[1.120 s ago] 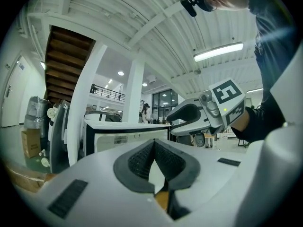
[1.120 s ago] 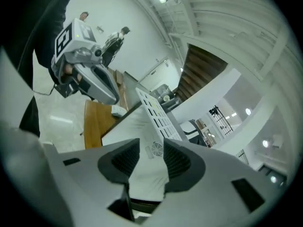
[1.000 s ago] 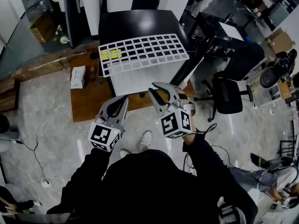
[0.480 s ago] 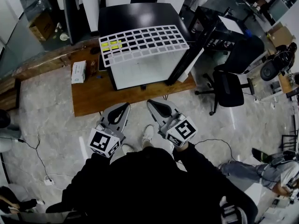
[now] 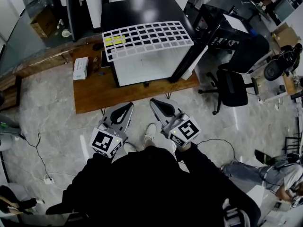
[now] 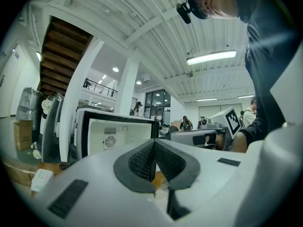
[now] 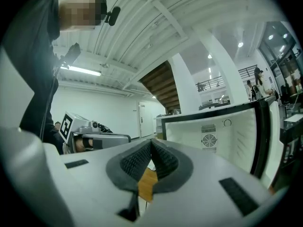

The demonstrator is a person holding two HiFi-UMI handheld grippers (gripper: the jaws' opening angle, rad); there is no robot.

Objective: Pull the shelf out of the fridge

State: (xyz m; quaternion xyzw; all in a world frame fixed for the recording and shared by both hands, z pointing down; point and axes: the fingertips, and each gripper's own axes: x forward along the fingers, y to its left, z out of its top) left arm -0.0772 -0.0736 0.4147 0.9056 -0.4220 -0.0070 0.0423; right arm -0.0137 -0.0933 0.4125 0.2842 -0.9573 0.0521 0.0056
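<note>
The white shelf is out of the fridge, a flat grid of square openings lying across the glossy black top, its front edge jutting a little past the open mouth. A small yellow patch shows on the grid near its left end. The fridge is a squat black box with a smooth white inside and a round vent in its back wall. It stands on a brown wooden table, and its door is swung open to the right. A small pale box lies on the table to the left of the fridge. The person stands back from the table on a pale marbled floor, arms in dark sleeves, holding both tools low and well short of the fridge. The left tongs have smooth grey shells and ribbed black pads. The pads are pressed together at the tip with nothing between them, as the left gripper view shows plainly. The right tongs are likewise squeezed shut and empty, their knurled pads meeting in a thin line in the right gripper view. A black office chair stands off to the right.
</note>
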